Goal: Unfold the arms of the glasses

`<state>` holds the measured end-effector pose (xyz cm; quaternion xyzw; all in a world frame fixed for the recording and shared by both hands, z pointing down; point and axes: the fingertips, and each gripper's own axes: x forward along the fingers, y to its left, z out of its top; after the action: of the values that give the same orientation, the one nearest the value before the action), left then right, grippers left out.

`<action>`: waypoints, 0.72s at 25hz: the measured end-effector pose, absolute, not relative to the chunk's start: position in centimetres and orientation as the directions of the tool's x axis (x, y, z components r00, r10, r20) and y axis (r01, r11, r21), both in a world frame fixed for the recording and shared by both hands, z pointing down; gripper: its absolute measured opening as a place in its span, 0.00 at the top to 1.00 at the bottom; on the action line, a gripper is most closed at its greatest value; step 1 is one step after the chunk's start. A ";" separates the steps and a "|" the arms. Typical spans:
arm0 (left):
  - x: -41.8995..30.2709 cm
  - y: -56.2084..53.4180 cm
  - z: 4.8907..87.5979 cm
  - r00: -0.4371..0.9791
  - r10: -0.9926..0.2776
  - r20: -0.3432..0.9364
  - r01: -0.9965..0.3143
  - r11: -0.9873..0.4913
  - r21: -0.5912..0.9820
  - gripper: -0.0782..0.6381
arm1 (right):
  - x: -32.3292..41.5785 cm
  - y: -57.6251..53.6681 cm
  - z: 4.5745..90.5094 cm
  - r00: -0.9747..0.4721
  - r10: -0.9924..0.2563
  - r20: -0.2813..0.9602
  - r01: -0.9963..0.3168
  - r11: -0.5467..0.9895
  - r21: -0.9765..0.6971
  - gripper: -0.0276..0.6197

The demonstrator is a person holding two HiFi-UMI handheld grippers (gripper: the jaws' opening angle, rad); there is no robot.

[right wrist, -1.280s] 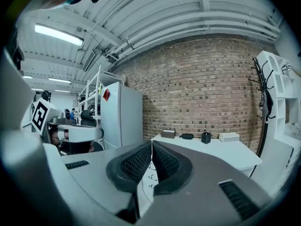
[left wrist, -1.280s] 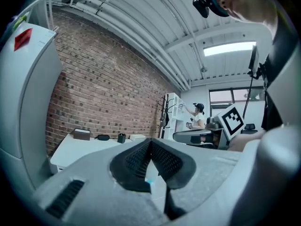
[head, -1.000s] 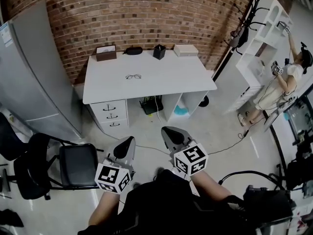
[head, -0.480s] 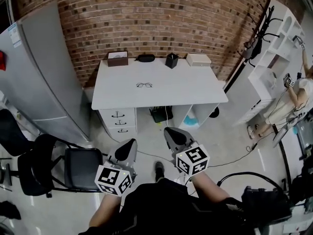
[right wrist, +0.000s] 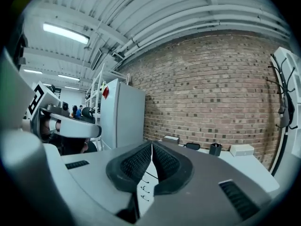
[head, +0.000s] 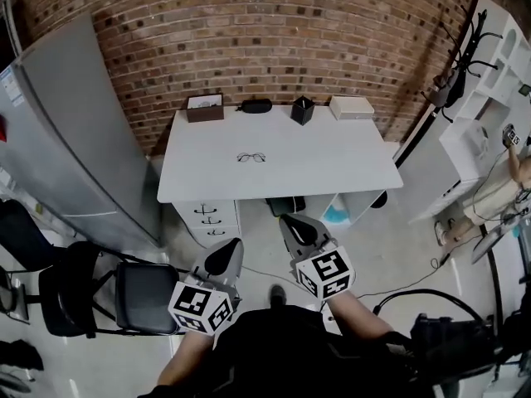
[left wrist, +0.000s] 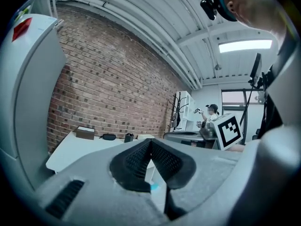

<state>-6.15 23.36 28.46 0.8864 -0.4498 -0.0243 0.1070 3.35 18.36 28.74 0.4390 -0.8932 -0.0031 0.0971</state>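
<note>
Glasses (head: 250,157) lie on the white counter (head: 348,177), left of its centre and well apart from both grippers. At this range they are too small to tell whether the arms are folded.

Along the counter's back edge, against the brick wall (head: 274,40), stand four items in a row: a brown box (head: 204,106), a black case (head: 255,105), a black pen holder (head: 302,109) and a white box (head: 351,106). A drawer unit (head: 207,218) sits under the counter's left end.

The left gripper (head: 222,258) is held over the floor, short of the counter's front edge. Its jaws are pressed together with nothing between them. The right gripper (head: 299,232) is somewhat nearer the counter, its jaws likewise pressed together and empty.

A grey cabinet (head: 75,139) stands left of the counter. A black chair (head: 141,295) stands off the counter's front left corner.
</note>
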 end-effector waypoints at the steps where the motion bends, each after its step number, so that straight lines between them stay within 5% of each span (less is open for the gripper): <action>1: -5.7 22.5 28.6 0.595 -0.802 0.058 -0.793 -0.573 0.208 0.88 | 3.5 17.8 28.9 -0.607 -0.777 0.170 -0.776 0.625 0.086 0.94; 18: 4.3 11.6 31.4 0.629 -0.752 0.196 -0.777 -0.603 0.181 0.88 | 11.4 8.8 29.5 -0.616 -0.764 0.192 -0.744 0.644 0.178 0.94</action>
<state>4.34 11.57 31.41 0.8938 -0.4278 0.0496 0.1250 11.44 8.79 29.49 0.4198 -0.8979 -0.0401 0.1258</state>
